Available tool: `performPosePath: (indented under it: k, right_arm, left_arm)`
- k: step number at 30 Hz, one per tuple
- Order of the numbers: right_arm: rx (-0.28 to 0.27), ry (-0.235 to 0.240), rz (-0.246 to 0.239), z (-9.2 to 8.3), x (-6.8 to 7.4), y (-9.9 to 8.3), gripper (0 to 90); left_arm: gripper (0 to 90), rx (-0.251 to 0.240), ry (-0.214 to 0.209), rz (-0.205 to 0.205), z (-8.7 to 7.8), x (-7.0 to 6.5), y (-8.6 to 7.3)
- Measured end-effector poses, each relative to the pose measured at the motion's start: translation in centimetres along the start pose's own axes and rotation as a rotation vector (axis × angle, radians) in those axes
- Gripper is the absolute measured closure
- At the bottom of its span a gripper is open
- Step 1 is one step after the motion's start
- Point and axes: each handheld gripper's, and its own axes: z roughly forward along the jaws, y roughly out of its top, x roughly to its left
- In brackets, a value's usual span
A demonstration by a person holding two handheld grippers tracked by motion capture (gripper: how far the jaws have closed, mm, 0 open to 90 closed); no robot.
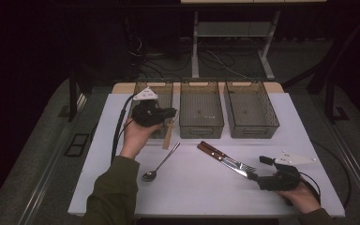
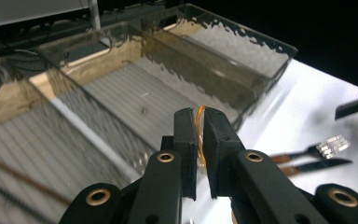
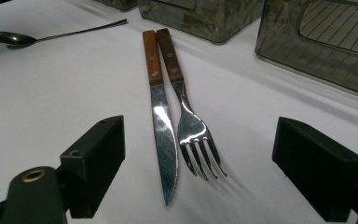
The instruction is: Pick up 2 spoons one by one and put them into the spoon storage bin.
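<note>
Now left tongs [image 1: 171, 114] pinch a thin, light, stiff wooden stick [image 1: 168, 136] near its top; right tongs [image 3: 198, 163] gape, empty.

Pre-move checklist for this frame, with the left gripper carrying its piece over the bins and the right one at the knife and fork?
1. Left gripper shut on the thin wooden-looking piece: ok.
2. Left bin below it: ok.
3. What that piece is: cannot tell.
4. Right gripper open: ok.
5. Knife and fork between its jaws, untouched: ok.
6. Spoon apart on the table: ok.
</note>
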Motion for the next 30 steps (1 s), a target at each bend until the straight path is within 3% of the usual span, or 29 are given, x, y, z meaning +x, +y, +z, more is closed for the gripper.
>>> performPosePath:
  k: [5,16,25,30]
  right_arm:
    - [0.002,0.002,-0.002,0.0,0.1,0.0,16.5]
    - [-0.011,0.002,0.01,-0.1,0.0,0.0,16.5]
    - [-0.012,0.007,0.012,-0.2,0.0,0.0,16.5]
    - [-0.011,0.009,0.01,-0.2,0.0,0.0,16.5]
  left_arm:
    - [84.4,0.004,0.0,0.004,1.8,0.4,1.7]
    - [84.5,0.031,0.025,-0.038,6.5,1.7,3.7]
    - [84.4,0.05,0.084,-0.069,9.5,3.4,4.5]
    - [84.4,0.101,0.142,-0.065,10.8,4.0,4.7]
